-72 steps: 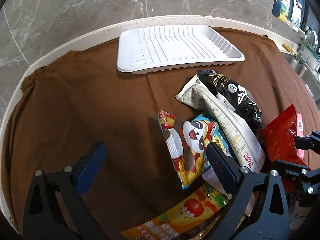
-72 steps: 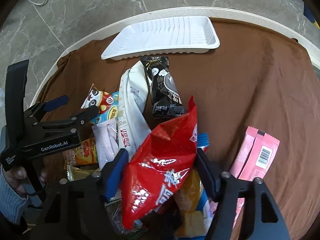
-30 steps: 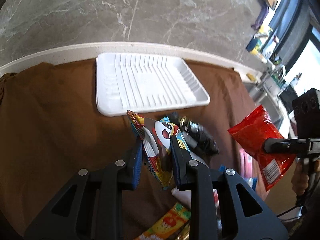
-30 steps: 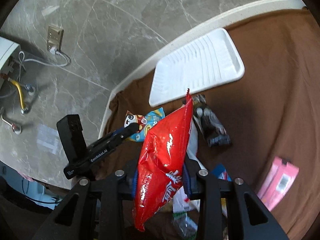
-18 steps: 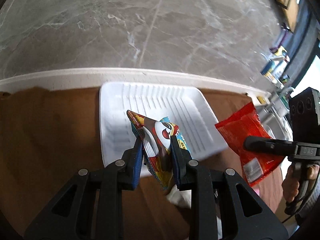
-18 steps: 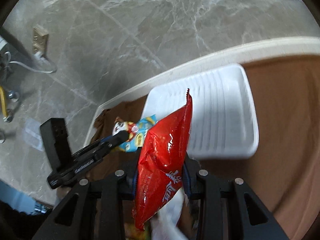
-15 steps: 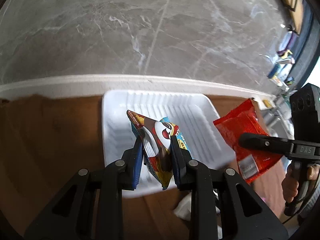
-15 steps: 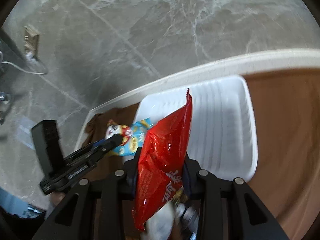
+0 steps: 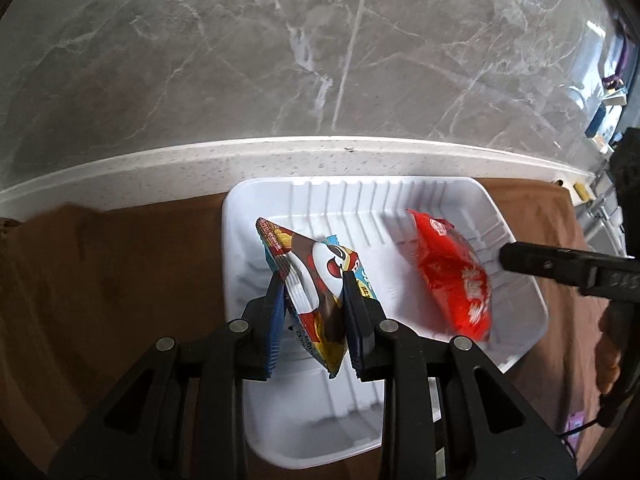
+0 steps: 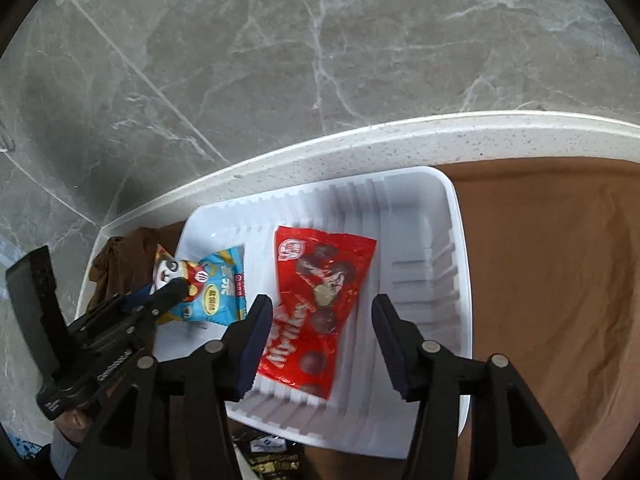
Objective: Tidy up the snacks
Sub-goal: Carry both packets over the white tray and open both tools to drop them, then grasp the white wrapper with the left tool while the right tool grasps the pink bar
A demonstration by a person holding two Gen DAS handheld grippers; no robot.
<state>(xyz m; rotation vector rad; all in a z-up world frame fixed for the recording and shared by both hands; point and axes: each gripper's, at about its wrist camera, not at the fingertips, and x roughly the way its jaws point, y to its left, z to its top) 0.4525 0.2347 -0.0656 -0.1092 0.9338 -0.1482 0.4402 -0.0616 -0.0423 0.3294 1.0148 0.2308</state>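
A white ribbed tray lies on the brown cloth at the counter's far edge. My left gripper is shut on a colourful cartoon snack packet and holds it over the tray's left part; the packet also shows in the right wrist view. My right gripper is open and empty just above a red snack bag, which lies flat in the tray. In the left wrist view the red bag lies in the tray's right part.
The brown cloth covers the counter right of the tray. A black snack packet peeks out below the tray's near edge. The white speckled counter rim and a grey marble wall stand behind.
Both grippers moved forward over the tray. My right gripper opened and let the red bag go; it now lies in the tray. The left gripper still holds its packet.
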